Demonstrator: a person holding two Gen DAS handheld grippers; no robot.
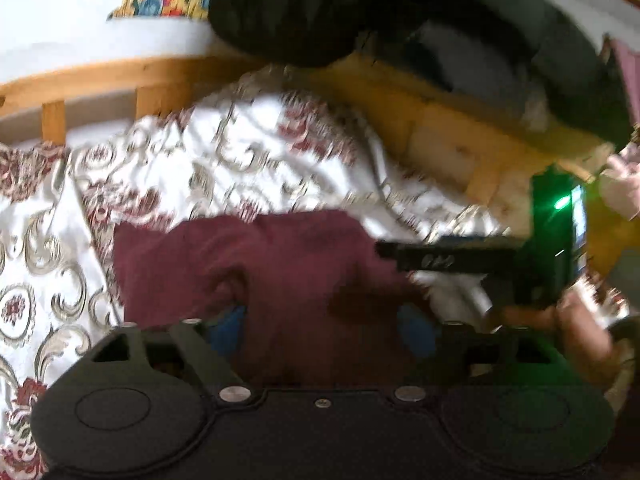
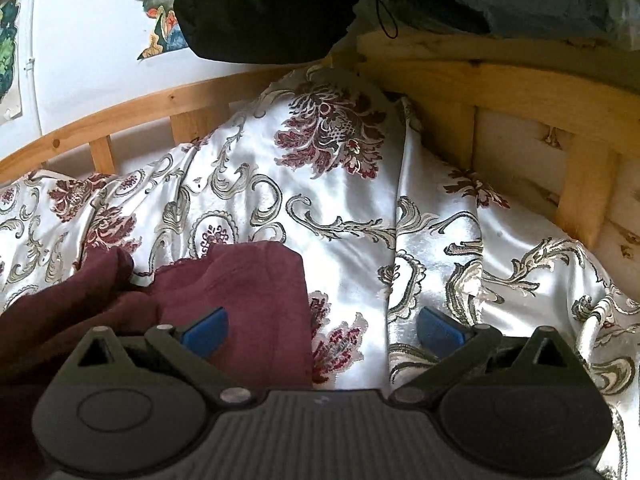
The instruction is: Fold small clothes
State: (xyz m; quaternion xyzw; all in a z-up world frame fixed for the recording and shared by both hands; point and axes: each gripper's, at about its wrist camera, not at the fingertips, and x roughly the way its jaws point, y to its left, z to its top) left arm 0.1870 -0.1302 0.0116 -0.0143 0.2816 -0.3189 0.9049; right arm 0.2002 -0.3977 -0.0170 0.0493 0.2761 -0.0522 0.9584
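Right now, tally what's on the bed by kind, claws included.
Maroon garment: 1
Patterned bedspread: 1
Black bag above the headboard: 1
Claws, both open: 2 (left claw, right claw)
Total: 5

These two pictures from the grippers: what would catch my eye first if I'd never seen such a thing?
Probably the maroon garment, lying rumpled on a shiny white bedspread patterned with dark red flowers and grey scrolls. Next, the blue-tipped right gripper at the bottom, jaws wide apart, one tip over the garment's edge. Behind runs a pale wooden bed frame with a black bundle above it.
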